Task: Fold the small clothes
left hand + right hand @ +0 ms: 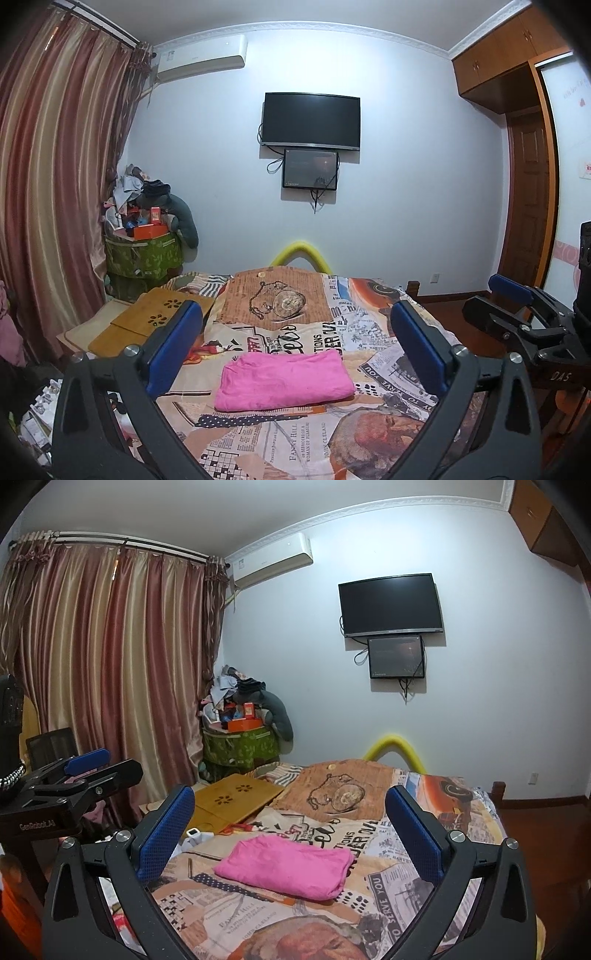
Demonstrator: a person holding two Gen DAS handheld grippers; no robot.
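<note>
A pink garment (282, 380) lies folded into a flat rectangle on the newspaper-print bedspread (295, 435). In the left wrist view my left gripper (295, 314) is open, its blue pads (173, 343) wide apart on either side of the garment and clear of it. Off to the right, my right gripper (491, 299) also stands open above the bed's edge. In the right wrist view the same pink garment (284, 866) lies between and beyond the open right gripper (291, 794), untouched. The left gripper (110, 766) shows at the left, holding nothing.
A wooden lap tray (155, 317) rests on the bed's far left side. A small white object (194, 836) lies beside it. A green hamper (144, 254) piled with clutter stands in the corner by the curtains (55, 184). A yellow foam tube (299, 251) arches behind the bed.
</note>
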